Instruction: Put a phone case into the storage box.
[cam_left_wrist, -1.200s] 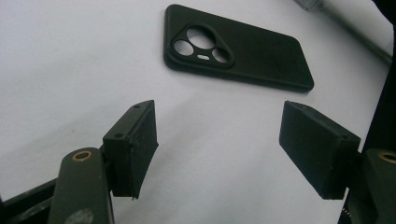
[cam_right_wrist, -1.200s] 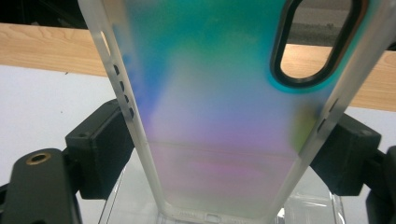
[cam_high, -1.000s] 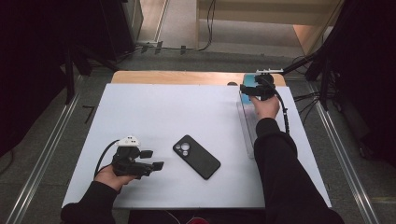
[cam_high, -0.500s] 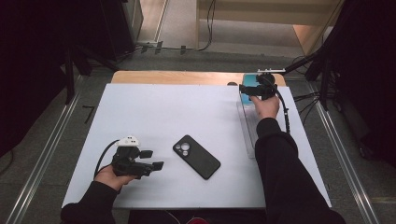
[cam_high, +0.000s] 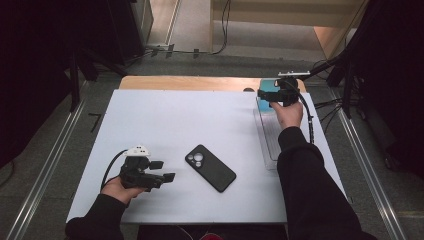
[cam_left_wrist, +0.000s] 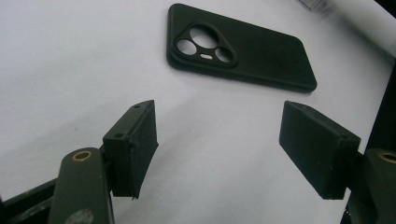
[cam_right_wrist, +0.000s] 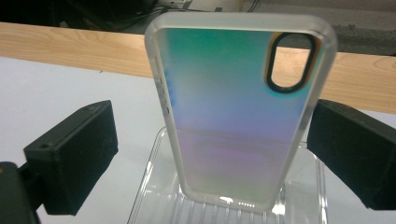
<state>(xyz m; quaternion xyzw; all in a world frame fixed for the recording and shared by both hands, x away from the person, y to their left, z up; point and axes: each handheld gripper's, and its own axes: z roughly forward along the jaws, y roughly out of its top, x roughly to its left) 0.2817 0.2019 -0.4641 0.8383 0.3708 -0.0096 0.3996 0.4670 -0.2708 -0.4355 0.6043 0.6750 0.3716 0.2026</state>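
Fingers of right gripper (cam_right_wrist: 210, 140) just opened, wide either side of iridescent phone case (cam_right_wrist: 233, 112) standing upright in clear tray (cam_right_wrist: 154, 186) at desk (cam_high: 200, 115) far-right edge. Left gripper (cam_left_wrist: 219, 154) open, empty, near black phone (cam_high: 210, 168).

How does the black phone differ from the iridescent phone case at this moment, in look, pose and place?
The black phone is opaque and dark; the phone case is translucent, shading green to purple. The phone lies flat on the white table, camera side up; the case stands upright in a clear tray. The phone lies ahead of the left gripper; the case stands between the right gripper's open jaws. Both have camera cutouts.
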